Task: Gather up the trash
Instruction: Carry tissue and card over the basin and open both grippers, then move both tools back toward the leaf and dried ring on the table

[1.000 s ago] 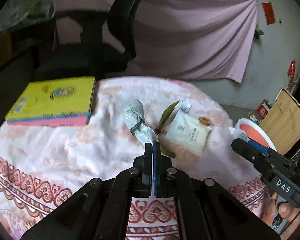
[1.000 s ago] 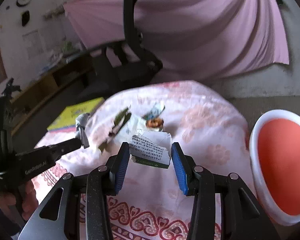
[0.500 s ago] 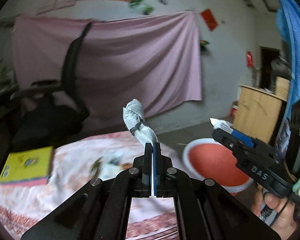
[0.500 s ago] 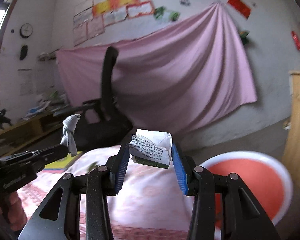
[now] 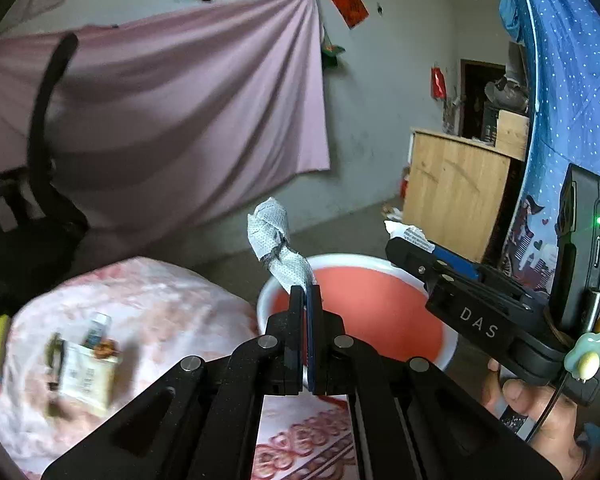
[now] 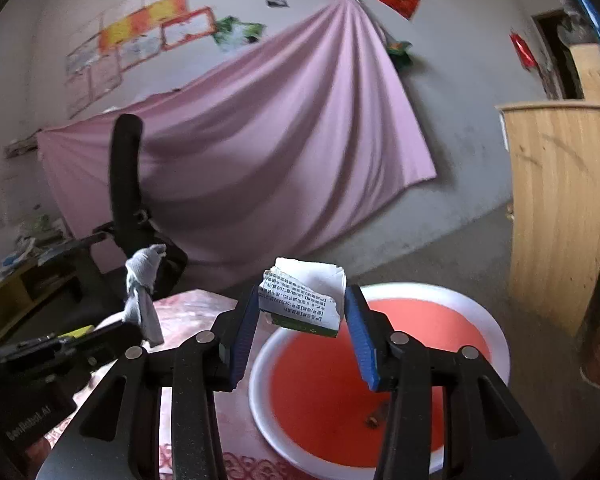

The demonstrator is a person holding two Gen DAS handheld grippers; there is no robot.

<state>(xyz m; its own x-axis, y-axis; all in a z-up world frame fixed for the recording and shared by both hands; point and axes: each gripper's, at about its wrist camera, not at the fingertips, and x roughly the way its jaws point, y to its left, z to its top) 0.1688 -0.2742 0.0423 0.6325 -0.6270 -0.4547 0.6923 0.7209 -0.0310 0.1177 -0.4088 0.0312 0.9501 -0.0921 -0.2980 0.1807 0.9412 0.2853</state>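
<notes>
Gripping a twisted tissue (image 5: 278, 246), the left gripper (image 5: 308, 294) nears the red basin (image 6: 496, 344); the right gripper's (image 6: 302, 312) fingers clamp a torn carton (image 6: 304, 300)

A lived-in home room — pink sheet (image 6: 240, 128) pinned up, posters (image 6: 148, 32), wooden cabinet (image 6: 556, 208).

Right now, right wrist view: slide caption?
Right gripper holds a torn printed wrapper above the red basin.
</notes>
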